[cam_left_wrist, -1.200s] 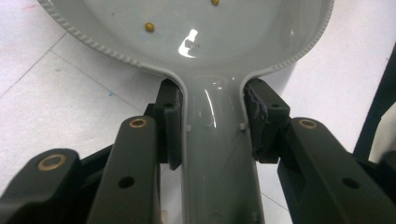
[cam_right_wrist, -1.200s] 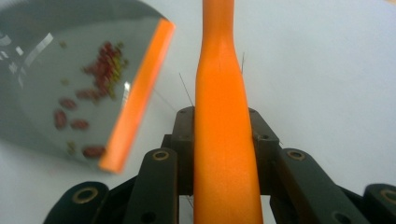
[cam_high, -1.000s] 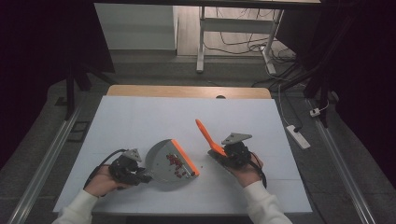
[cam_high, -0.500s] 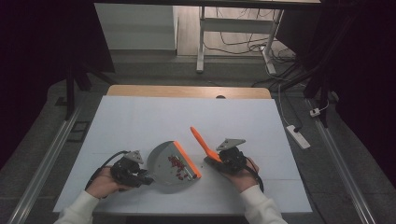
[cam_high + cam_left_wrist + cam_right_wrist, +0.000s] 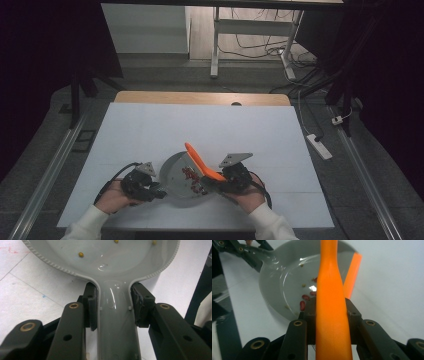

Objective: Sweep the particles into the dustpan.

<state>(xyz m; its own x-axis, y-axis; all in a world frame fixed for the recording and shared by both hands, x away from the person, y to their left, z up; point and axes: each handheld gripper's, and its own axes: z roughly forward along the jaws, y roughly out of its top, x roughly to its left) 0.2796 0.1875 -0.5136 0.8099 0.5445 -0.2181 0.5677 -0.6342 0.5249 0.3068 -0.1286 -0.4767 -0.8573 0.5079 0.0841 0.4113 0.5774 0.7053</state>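
A grey dustpan-shaped scoop (image 5: pixel 175 179) lies on the white table with red beans (image 5: pixel 191 175) and small yellow grains (image 5: pixel 80 254) in it. My left gripper (image 5: pixel 150 189) is shut on its handle (image 5: pixel 116 322), the pads pressing both sides. In my right gripper (image 5: pixel 220 180), shut, is a long orange tool (image 5: pixel 200 161) held by its handle (image 5: pixel 330 302). The tool slants up and left over the scoop's right side. In the right gripper view the beans (image 5: pixel 303 305) lie just left of the tool, and an orange strip (image 5: pixel 352 275) runs along the scoop's rim.
The white table (image 5: pixel 200 125) ends in a wooden strip (image 5: pixel 200 97) at the far edge. A white power strip (image 5: pixel 317 146) lies on the floor to the right. Desk legs and cables stand beyond the table.
My right gripper has carried the orange tool leftward, from beside the scoop to over its right side. The left gripper and the scoop have stayed put.
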